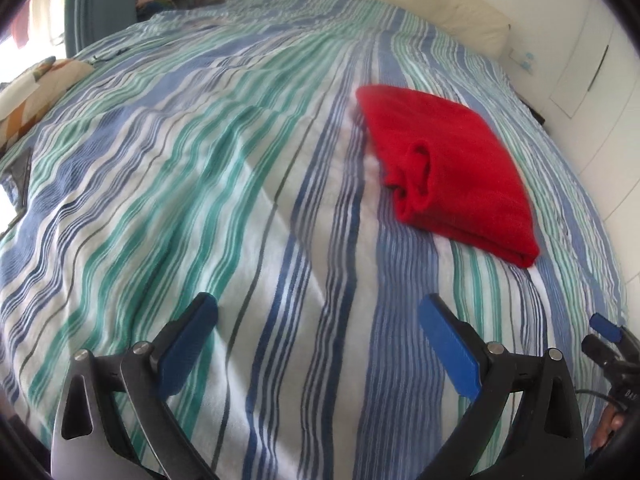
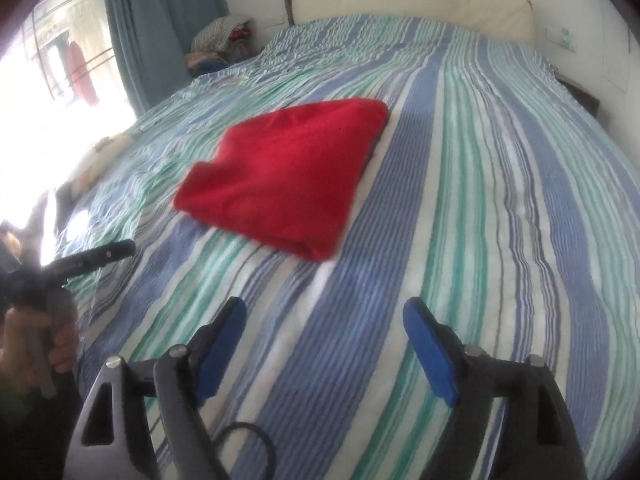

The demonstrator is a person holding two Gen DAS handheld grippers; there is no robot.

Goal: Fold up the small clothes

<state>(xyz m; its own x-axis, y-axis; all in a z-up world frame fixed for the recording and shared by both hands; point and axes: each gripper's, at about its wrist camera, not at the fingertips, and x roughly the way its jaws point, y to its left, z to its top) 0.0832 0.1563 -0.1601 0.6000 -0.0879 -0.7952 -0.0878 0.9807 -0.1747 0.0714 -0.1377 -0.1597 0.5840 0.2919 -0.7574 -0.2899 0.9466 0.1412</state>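
We see the red garment (image 1: pixel 448 168) lying on the bed (image 1: pixel 200 160), already folded into a compact rectangle with a doubled edge nearest us. On its left side a small loop of cloth, perhaps a cuff or neck opening, bulges out of the stack. Nothing is gripping it.

Our left gripper (image 1: pixel 318 332) hangs over bare striped cover, jaws wide apart and empty, with the garment ahead and to its right. Our right gripper (image 2: pixel 324 328) also stands with jaws apart and empty, the garment ahead and slightly to its left. Both are near it but clear of it.

We judge the fold close to done, so the step in hand looks like tidying or a last fold. To do it well, we would bring both grippers in low, each pinching through all the layers at a near corner rather than only the top ply, or the stack will peel open. Lifting both corners together and level should keep the edges aligned. The loose loop on the left wants tucking in first, since it could catch and drag the layers askew. The cloth looks soft and thick, so a firm pinch is safe. The cover is wrinkled and may come up with the garment if we bite too deep.

A pile of clothes (image 2: pixel 222 32) sits beyond the bed by the curtain (image 2: pixel 160 20).
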